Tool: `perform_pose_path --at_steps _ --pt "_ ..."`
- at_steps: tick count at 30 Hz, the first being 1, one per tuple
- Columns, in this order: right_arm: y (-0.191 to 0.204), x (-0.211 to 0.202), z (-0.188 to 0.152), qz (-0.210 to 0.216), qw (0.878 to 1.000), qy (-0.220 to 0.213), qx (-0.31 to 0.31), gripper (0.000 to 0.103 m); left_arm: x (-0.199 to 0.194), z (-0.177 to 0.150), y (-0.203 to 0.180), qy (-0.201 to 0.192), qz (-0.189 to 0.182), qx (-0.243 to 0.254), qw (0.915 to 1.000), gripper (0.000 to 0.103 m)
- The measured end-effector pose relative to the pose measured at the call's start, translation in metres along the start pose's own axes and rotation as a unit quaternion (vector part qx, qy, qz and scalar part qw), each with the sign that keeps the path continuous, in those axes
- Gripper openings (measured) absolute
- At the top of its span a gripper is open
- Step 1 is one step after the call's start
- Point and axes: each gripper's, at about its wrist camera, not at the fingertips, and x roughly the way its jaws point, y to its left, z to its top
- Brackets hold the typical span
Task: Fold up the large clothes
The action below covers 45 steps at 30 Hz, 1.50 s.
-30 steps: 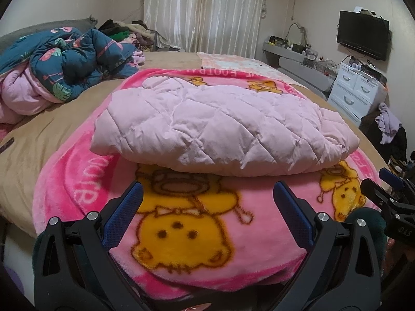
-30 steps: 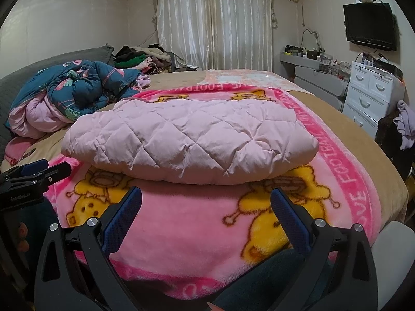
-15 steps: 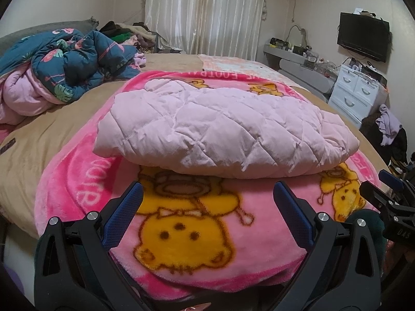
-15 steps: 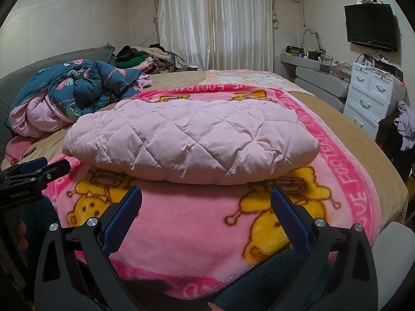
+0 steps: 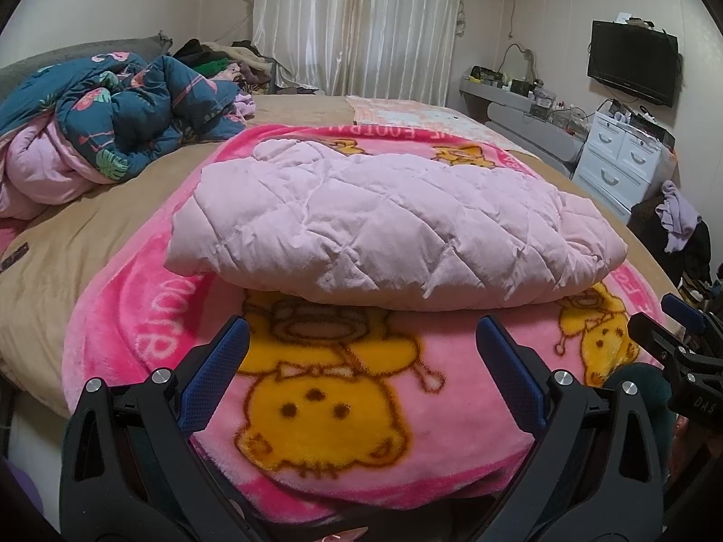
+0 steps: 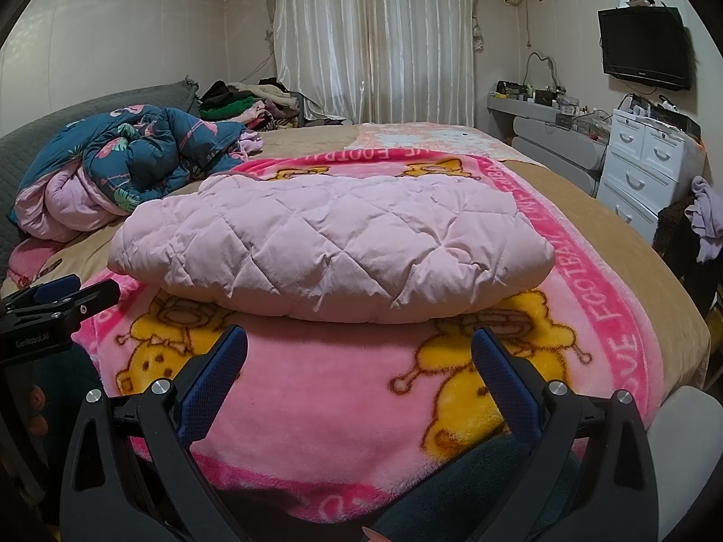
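A pale pink quilted garment (image 5: 388, 230) (image 6: 334, 248) lies folded into a thick flat bundle on a bright pink cartoon blanket (image 5: 334, 388) (image 6: 343, 393) spread over the bed. My left gripper (image 5: 361, 334) hangs open above the blanket's near edge, short of the bundle, nothing between its blue pads. My right gripper (image 6: 359, 343) is likewise open and empty, in front of the bundle's near edge. Each gripper shows at the side of the other's view: the right one (image 5: 678, 343) and the left one (image 6: 54, 307).
A crumpled blue flamingo quilt (image 5: 113, 135) (image 6: 131, 162) lies at the bed's left. Piled clothes (image 6: 244, 104) sit by the curtain. White drawers (image 5: 623, 158) (image 6: 646, 167), a grey shelf and a wall TV (image 6: 641, 47) line the right wall. Tan sheet (image 5: 68, 248) borders the blanket.
Both grippers have drifted slightly, the view creeping a little toward the bundle. The garment has not moved and both grippers stay open.
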Motion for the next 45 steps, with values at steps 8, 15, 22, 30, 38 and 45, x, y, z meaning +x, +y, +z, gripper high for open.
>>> perform_pose_path --at_steps 8,15,22,30,38,45 --pt "0.001 0.0 0.0 0.0 1.0 0.0 0.0 0.099 -0.003 0.0 0.0 -0.002 0.002 0.004 1.0 0.094" --pt "0.001 0.0 0.0 0.0 1.0 0.0 0.0 0.099 -0.003 0.0 0.001 -0.003 0.003 0.005 1.0 0.094" --pt "0.002 0.0 0.0 0.002 1.0 0.001 -0.001 0.099 -0.004 0.0 0.002 -0.002 0.004 0.005 1.0 0.094" --pt "0.003 0.001 0.0 0.001 1.0 0.002 -0.003 0.099 -0.003 0.0 0.005 0.002 -0.001 0.003 1.0 0.094" --pt "-0.001 0.003 -0.004 -0.011 1.0 0.001 0.002 0.099 0.009 -0.003 0.007 0.023 0.027 0.002 0.9994 0.094" --pt "-0.09 -0.012 -0.003 -0.114 0.99 -0.031 0.077 0.099 0.034 0.022 0.08 0.042 0.074 -0.074 0.9936 0.094"
